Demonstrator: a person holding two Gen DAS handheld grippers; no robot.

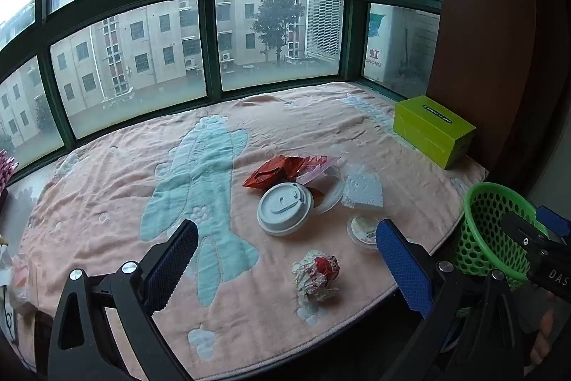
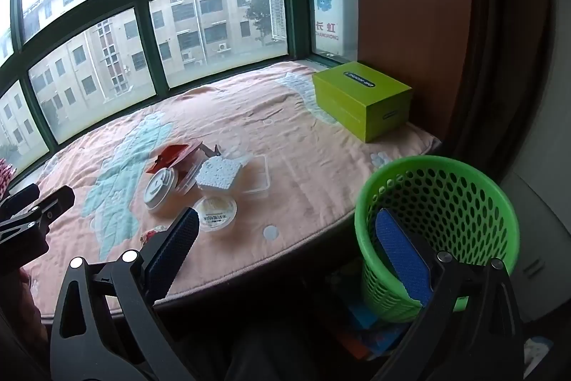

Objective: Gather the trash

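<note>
Trash is sitting in one loose cluster on the pink terry blanket (image 1: pixel 107 188), all referenced to the round white plastic cup lid (image 1: pixel 284 207): one crinkled red foil wrapper (image 1: pixel 273 172) behind it, one beaded white foam block (image 1: pixel 364 190) to its right, one small round sealed tub (image 1: pixel 364 228) nearer right, one crumpled paper ball (image 1: pixel 316 274) in front. One perforated green plastic basket (image 2: pixel 439 220) is standing off the blanket edge, far right. Left gripper (image 1: pixel 285 259) and right gripper (image 2: pixel 285 245) are both hovering with fingers spread fully, gripping nothing.

Green-framed bay window (image 1: pixel 210 34), overcast daylight
</note>
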